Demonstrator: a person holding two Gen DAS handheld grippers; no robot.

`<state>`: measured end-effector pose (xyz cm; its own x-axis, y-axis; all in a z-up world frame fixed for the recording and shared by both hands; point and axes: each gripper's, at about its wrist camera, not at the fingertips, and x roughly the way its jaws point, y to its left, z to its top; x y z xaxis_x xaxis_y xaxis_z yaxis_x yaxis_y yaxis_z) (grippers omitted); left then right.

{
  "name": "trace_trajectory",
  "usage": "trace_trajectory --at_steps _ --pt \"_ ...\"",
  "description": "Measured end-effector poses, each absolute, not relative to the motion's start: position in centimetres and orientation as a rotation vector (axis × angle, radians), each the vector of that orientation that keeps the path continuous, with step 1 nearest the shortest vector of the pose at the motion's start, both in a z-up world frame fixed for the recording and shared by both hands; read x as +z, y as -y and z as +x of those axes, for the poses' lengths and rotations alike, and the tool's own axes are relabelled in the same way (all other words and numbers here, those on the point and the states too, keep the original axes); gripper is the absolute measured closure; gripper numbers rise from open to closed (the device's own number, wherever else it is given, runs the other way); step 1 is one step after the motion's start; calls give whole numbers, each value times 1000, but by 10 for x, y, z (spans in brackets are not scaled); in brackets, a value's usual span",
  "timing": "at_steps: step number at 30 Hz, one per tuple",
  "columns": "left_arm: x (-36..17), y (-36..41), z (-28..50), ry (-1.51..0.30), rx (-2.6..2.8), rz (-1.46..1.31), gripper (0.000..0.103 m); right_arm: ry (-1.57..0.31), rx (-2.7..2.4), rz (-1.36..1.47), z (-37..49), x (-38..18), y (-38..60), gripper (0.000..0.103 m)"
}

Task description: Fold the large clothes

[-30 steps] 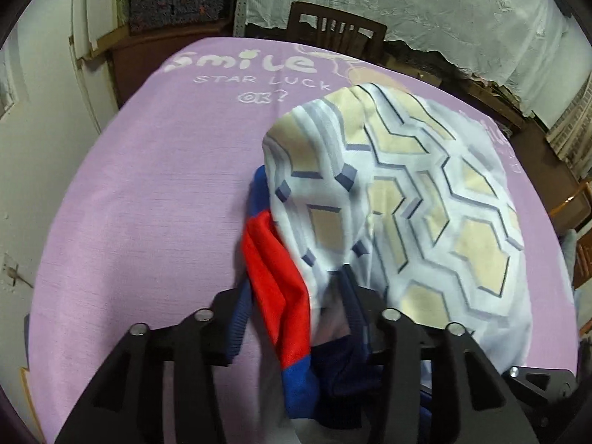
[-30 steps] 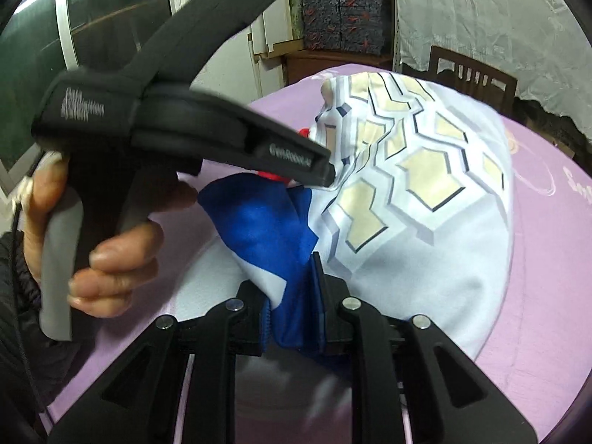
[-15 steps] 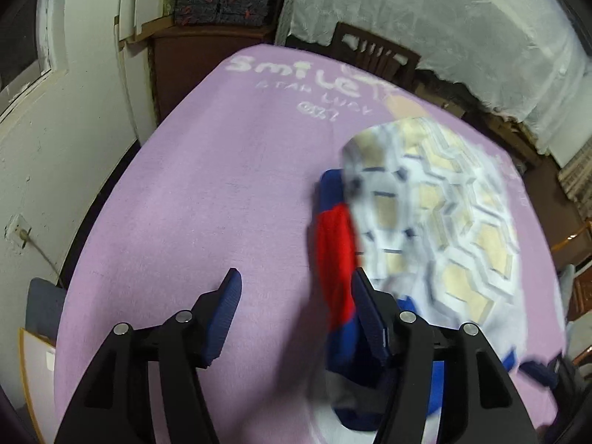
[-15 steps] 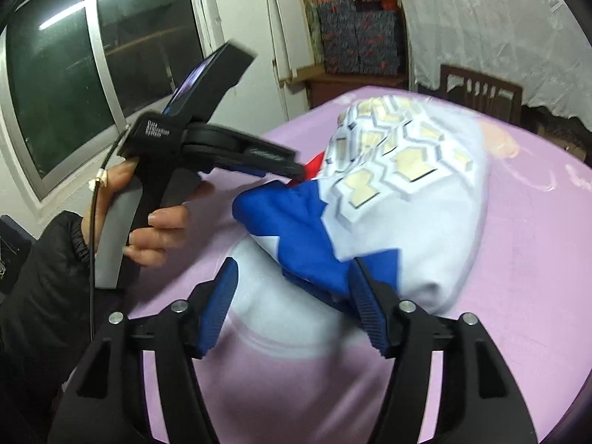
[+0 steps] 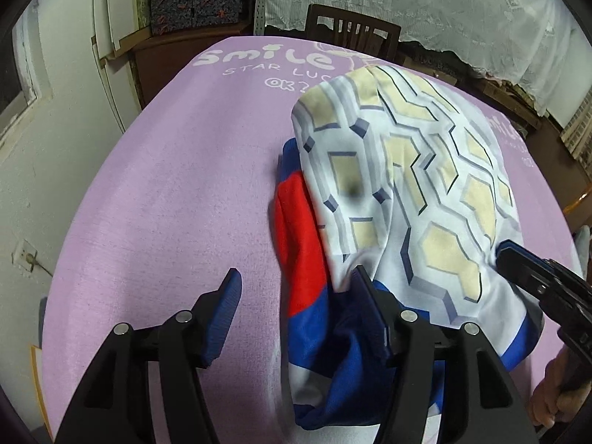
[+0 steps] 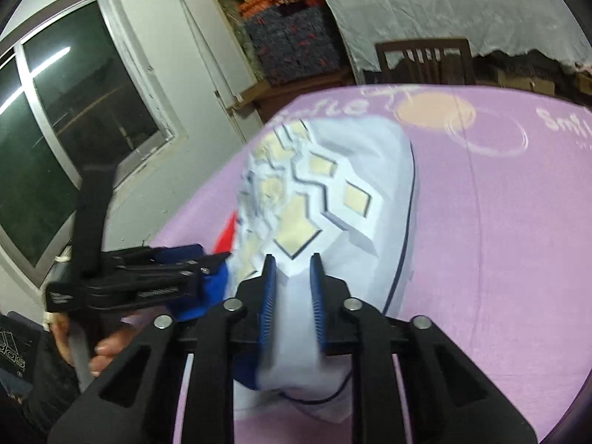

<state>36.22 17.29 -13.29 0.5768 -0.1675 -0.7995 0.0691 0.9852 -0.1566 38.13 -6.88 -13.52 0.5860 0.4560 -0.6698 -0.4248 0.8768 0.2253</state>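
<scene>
Regrip step: right tongs (image 6: 292, 288) just closed onto garment (image 5: 407, 185) bundled on purple worktop (image 5: 166, 203); left tongs (image 5: 296, 307) open, red-blue edge between them. Next, left clamps that edge.

You're handling a smooth, faintly sheeny cloth garment (image 5: 414, 185) lying on a matt, slightly fuzzy purple sheet (image 5: 177, 192). Your grippers (image 6: 292, 277) are showing matt black plastic, ribbed blue pads (image 5: 225, 310) and shiny metal screws (image 5: 407, 315).

1. I see a white wall (image 6: 155, 11) with a dark window (image 6: 55, 140) reflecting a strip light.
2. A wooden chair (image 5: 353, 33) stands behind the table's purple cloth (image 5: 177, 185).
3. White lace curtain (image 5: 425, 3) hangs beyond.
</scene>
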Motion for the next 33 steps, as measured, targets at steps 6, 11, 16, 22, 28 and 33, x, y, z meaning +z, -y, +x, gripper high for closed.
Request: trace_trajectory --at_steps 6,11,16,22,28,33 --pt "-132 -176 363 -950 -142 -128 41 -858 565 191 397 -154 88 95" --pt "-117 -193 350 -896 -198 -258 22 -826 627 387 387 -145 116 60" --pt "-122 -186 344 -915 -245 -304 13 -736 587 383 377 -125 138 11" --pt "-134 -170 345 -943 -263 -287 13 -888 601 500 403 -157 147 10" --pt "-142 -170 350 -968 -314 -347 17 -958 609 453 428 -173 120 5" --pt "-143 -161 351 -959 -328 -322 24 -925 587 283 437 -181 85 4"
